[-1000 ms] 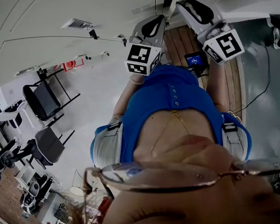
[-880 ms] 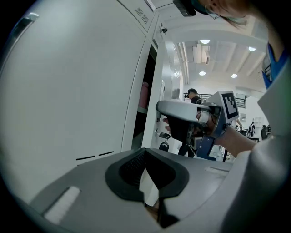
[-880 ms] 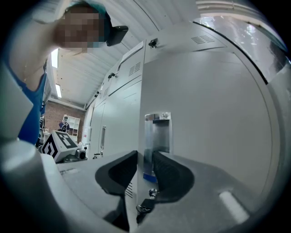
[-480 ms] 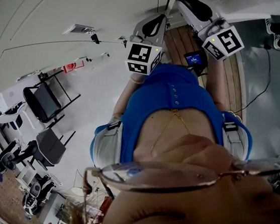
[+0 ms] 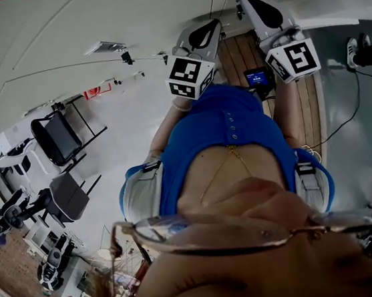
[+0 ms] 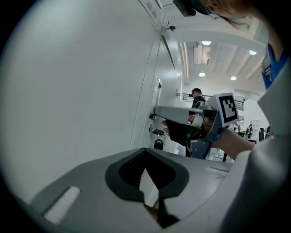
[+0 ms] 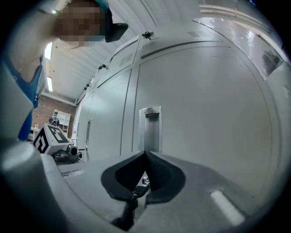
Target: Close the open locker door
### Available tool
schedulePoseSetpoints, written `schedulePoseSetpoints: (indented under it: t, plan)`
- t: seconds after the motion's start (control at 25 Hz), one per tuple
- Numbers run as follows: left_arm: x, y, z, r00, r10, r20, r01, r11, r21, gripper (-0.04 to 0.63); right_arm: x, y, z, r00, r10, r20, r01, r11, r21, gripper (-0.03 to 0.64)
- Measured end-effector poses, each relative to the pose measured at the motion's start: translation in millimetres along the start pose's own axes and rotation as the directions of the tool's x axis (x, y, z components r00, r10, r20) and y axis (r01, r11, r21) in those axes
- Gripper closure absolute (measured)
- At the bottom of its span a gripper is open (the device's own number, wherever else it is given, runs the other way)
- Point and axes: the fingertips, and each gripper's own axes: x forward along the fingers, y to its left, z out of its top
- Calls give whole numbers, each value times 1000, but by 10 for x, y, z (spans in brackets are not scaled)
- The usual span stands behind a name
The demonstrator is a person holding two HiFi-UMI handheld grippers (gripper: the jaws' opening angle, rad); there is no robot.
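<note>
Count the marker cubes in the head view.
2. The left cube sits near top centre, above the blue shirt; the right cube is to its right. None looks hidden.

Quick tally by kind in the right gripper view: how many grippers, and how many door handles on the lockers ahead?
Grippers: 2 (left gripper, right gripper)
Door handles: 2 (recessed handle, bar handle)
Total: 4

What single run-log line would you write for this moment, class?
left gripper: jaws shut, empty | right gripper: jaws shut, empty, pointing at recessed handle on grey locker door
</note>
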Motion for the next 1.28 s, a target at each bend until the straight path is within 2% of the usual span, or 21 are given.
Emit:
schedulePoseSetpoints:
  t: [0.16, 0.76, 1.28]
  plan:
    - [25, 31, 21, 1000, 1, 2, -1, 1000, 0, 597, 4, -16, 18, 1000, -5, 12, 5, 999, 39, 614]
    - [16, 35, 9, 1000, 17, 13, -17, 1000, -7, 597, -3, 10, -35, 1000, -26, -5, 26, 1000, 7, 614]
    - [-17, -120, 155, 998, 38, 56, -38, 999, 2, 597, -216, 86, -63, 999, -27, -25, 28, 999, 33, 614]
